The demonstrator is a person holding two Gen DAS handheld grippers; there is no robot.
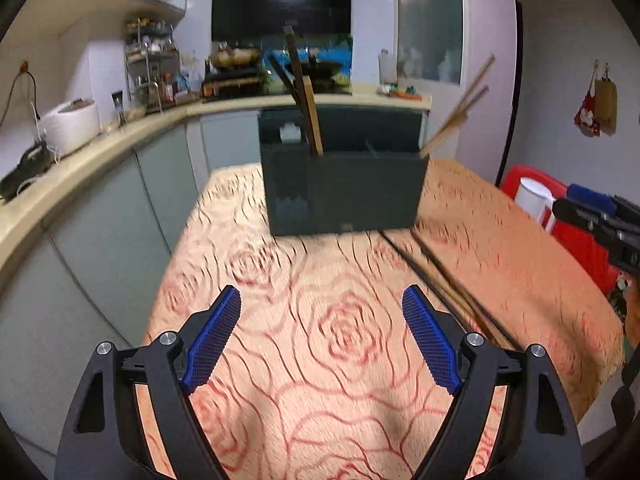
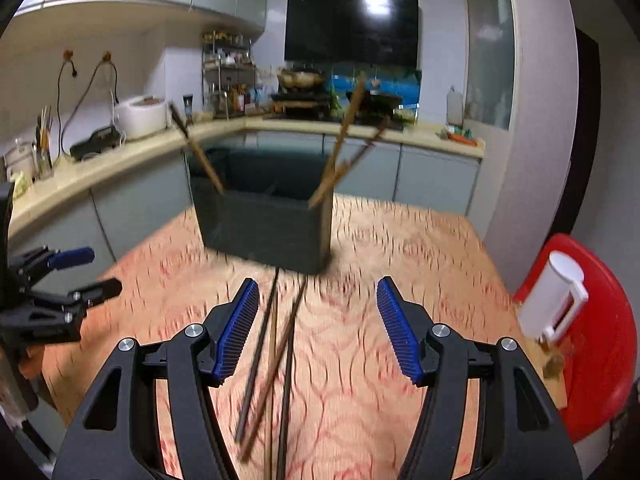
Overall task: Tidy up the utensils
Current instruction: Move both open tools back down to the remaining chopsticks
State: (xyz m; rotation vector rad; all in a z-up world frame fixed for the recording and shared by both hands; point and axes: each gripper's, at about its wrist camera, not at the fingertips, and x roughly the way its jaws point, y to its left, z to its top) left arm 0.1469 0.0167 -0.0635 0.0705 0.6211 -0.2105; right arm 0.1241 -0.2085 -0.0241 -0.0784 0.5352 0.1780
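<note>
A dark utensil holder box (image 1: 344, 188) stands on the rose-patterned tablecloth; it also shows in the right wrist view (image 2: 266, 228). Chopsticks stick out of its left compartment (image 1: 308, 112) and its right end (image 1: 460, 112). Several loose chopsticks (image 2: 272, 360) lie on the cloth in front of the box, also seen in the left wrist view (image 1: 452, 284). My left gripper (image 1: 322, 340) is open and empty above bare cloth. My right gripper (image 2: 316, 328) is open and empty just above the loose chopsticks, which lie near its left finger.
The table (image 1: 320, 360) has its left edge beside kitchen cabinets. A red stool (image 2: 600, 320) with a white container (image 2: 556, 300) stands right of the table. The counter behind holds a rice cooker (image 1: 72, 124) and a stove.
</note>
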